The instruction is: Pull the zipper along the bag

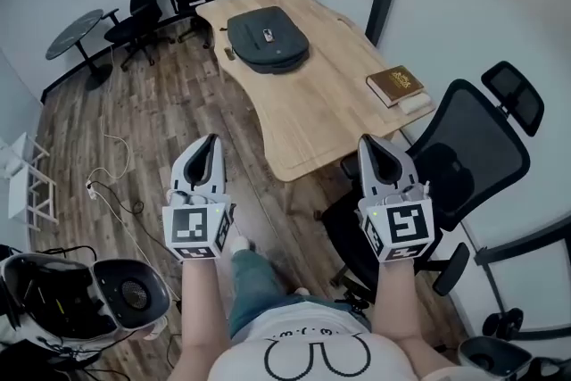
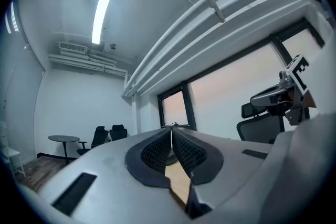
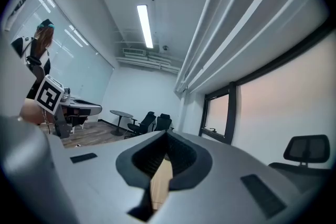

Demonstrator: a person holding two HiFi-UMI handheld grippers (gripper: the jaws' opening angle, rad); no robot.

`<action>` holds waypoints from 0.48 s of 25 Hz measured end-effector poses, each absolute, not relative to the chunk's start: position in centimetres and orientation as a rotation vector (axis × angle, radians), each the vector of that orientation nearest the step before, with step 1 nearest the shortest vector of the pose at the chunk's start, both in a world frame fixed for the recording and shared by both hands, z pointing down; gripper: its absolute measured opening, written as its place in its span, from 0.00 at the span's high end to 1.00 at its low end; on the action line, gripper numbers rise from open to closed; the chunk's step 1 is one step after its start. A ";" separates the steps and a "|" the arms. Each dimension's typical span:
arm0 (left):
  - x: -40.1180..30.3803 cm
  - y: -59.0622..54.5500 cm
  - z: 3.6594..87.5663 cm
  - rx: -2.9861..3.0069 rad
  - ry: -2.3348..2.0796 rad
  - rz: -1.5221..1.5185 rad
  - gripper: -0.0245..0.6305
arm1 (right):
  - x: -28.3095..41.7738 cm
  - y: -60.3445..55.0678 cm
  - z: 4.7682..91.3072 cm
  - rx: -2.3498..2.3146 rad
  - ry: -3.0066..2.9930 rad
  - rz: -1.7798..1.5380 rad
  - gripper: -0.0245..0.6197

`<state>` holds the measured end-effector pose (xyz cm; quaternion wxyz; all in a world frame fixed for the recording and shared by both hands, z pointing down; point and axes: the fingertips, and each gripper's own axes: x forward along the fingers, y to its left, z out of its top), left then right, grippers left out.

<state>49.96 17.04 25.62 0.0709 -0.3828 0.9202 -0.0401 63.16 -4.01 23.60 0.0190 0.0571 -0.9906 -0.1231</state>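
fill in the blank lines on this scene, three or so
The left gripper and the right gripper both have their jaws ____.
On the table, the bag lies at the ____ end.
In the head view, the book lies to the bag's ____.
Missing: shut; far; right

Bag (image 1: 268, 38): dark grey, soft-sided, roughly rounded-rectangular. It lies flat on the far end of the wooden table (image 1: 312, 107), near the far-left corner, fully on the top with nothing stacked on it. Its long axis runs slightly diagonal to the table edge. There is a small light label (image 1: 268, 35) at the centre of the upper face. It looks closed and lies low. The zipper line and pull are too small to make out from the head view.
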 end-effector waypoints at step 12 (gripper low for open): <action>33.0 18.8 28.9 -1.254 2.797 -0.091 0.93 | 45.9 -1.2 25.9 0.184 -3.069 -0.296 0.88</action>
